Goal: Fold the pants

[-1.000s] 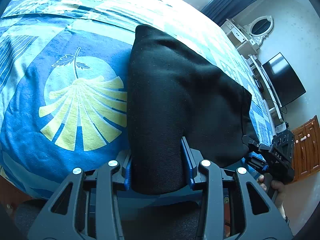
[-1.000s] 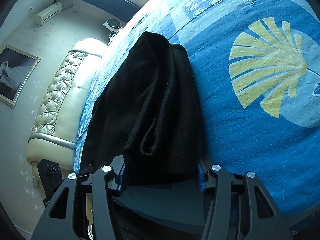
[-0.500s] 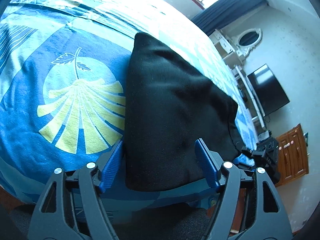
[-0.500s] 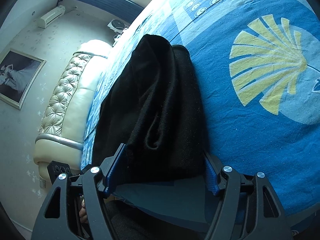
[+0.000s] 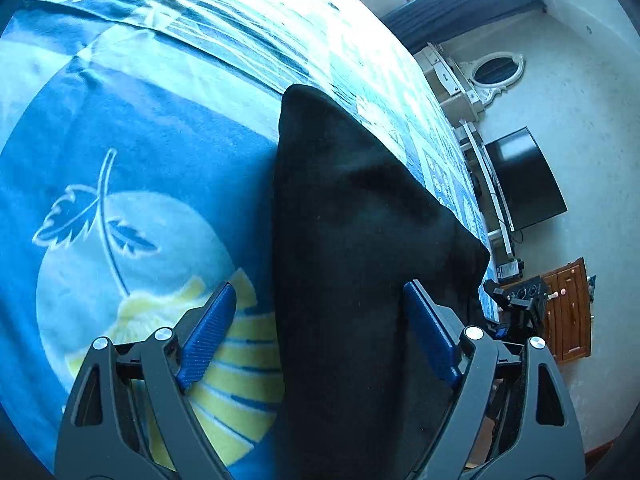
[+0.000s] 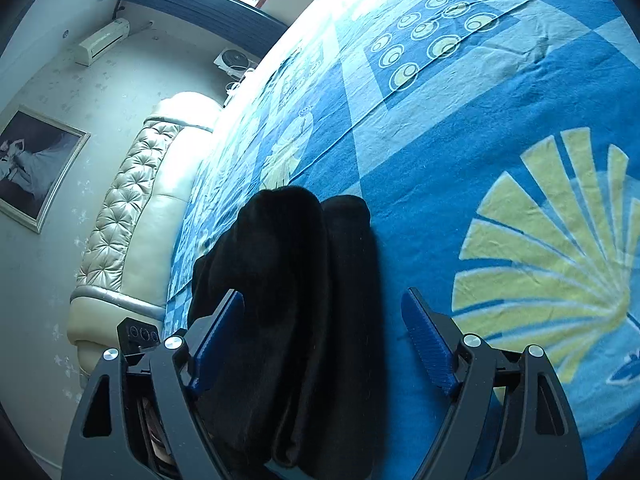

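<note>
- Two views, taken in turn. Left wrist view: the left gripper [image 5: 316, 336] stands with its blue pads wide apart, its jaws having just been opening; the black pants [image 5: 352, 240] lie between them, and no pad presses on the cloth. The pants rest as a folded dark slab on the blue patterned bedspread [image 5: 132, 152], near the bed's edge. The right gripper [image 5: 516, 304] shows small at the far corner of the cloth.
- Right wrist view: the right gripper [image 6: 322, 336] likewise has its jaws spread, just opened, with the pants [image 6: 296, 280] between them but unclamped. Layered folds are visible, the upper roll lying beside a lower one.
- Step in hand, as judged: the release after laying a fold down; the garment appears folded at least once.
- Next move, as judged: either drawing both grippers clear without dragging the cloth, or re-gripping one end for a further fold. The thick layers would call for a wide, deep bite.
</note>
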Tool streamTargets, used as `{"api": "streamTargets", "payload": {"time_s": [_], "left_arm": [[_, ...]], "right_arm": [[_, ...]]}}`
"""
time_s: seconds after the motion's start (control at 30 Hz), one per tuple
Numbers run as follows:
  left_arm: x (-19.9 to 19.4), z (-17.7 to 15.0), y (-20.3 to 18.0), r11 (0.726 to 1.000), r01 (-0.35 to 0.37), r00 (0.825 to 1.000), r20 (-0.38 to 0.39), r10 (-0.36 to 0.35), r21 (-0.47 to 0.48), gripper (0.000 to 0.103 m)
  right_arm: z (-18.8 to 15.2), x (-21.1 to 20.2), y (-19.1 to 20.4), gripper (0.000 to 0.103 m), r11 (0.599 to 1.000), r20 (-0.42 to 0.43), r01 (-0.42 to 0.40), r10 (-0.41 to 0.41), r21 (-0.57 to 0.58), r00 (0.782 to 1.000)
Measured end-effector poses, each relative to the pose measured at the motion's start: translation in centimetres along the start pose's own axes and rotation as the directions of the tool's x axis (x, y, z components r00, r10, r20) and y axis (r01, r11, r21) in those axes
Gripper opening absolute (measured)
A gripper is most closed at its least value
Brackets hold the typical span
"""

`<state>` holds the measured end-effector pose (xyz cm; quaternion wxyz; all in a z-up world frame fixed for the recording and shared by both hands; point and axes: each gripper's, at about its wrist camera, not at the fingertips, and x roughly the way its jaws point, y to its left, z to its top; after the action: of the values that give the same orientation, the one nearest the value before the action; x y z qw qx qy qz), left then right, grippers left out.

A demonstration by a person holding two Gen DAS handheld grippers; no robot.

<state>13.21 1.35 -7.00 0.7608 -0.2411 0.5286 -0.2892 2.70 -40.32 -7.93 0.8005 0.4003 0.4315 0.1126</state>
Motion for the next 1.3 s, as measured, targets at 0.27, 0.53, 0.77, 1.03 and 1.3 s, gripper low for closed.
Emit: {"api": "streamTargets", "payload": {"time_s": [0.27,0.53,0.77,1.03,1.3], "left_arm": [[3.1,3.1,-1.7,0.994,-0.025,0.997,-0.068,0.032,0.105,0.067],[2.6,3.3,-3.3,0.976,-0.105,0.992,-0.047,0.116,0.191,0.032],[2.3,6.7,-2.9,0.957,-0.189,0.982,0.012,0.191,0.222,0.031],[1.1,12.7,0.1,0.949,-0.249,0.968,0.065,0.241,0.194,0.031],[1.0,12.7,1.6,0.952,-0.236,0.971,0.091,0.222,0.195,0.032]], "right_arm": [[1.4,2.9,0.8,0.076,0.997,-0.053,-0.077,0.076,-0.012,0.996],[1.3,3.6,2.2,0.048,0.998,-0.050,-0.044,0.042,-0.048,0.998],[3.8,6.2,4.7,0.042,0.994,-0.027,-0.074,0.072,-0.078,0.997],[7.1,11.6,7.3,0.042,0.991,-0.027,-0.104,0.102,-0.080,0.994],[7.1,13.6,5.6,0.042,0.992,-0.040,-0.124,0.123,-0.036,0.992]]}}
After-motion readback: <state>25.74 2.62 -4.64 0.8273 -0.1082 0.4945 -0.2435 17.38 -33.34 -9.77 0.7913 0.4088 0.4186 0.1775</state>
